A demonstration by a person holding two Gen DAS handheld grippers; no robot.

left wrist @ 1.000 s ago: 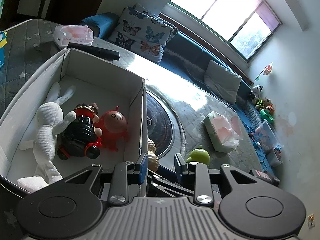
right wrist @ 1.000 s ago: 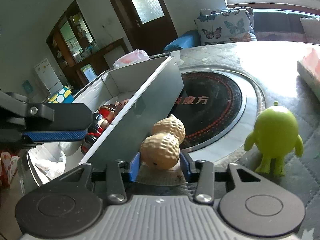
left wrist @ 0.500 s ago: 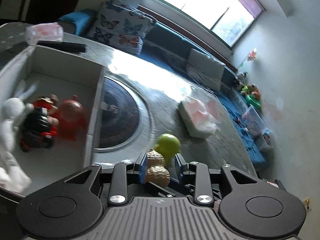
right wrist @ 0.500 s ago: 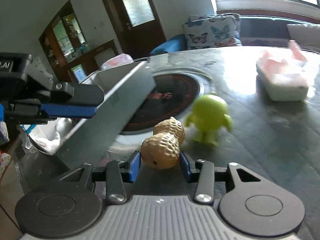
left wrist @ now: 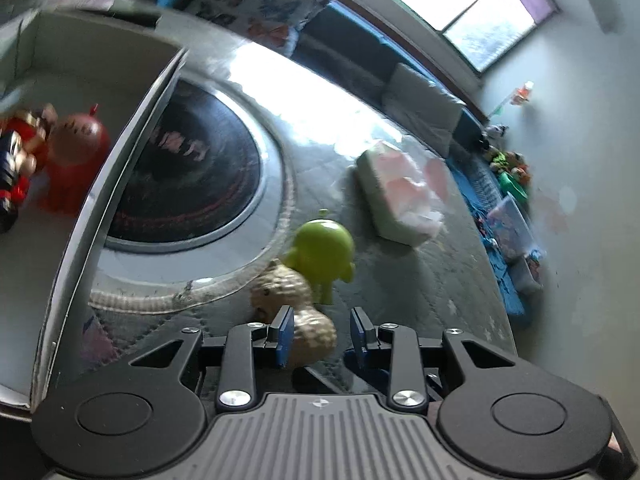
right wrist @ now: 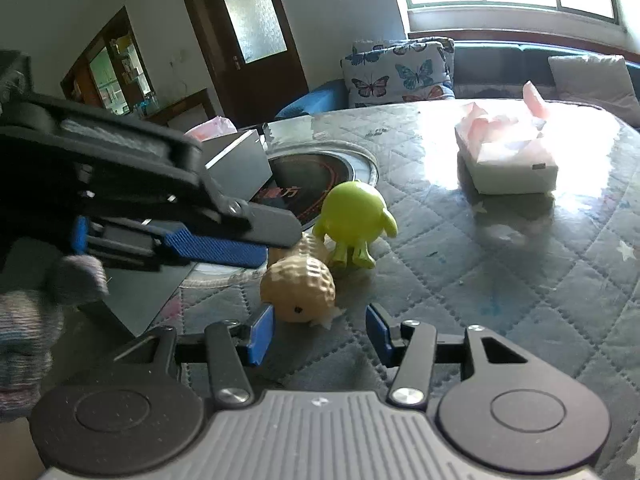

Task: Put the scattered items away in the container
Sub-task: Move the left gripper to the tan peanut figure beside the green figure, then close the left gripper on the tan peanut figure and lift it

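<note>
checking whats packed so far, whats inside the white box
In the white box: a red round figure and a red-and-black toy at the frame's edge. The rest of its floor is out of view.

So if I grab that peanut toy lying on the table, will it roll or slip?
The peanut toy lies on its side with rounded lobes, so a nudge could probably roll it. Its bumpy shell likely grips well. It looks rigid.

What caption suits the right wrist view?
Open right gripper behind the peanut lying on the table, green toy beyond.
</note>
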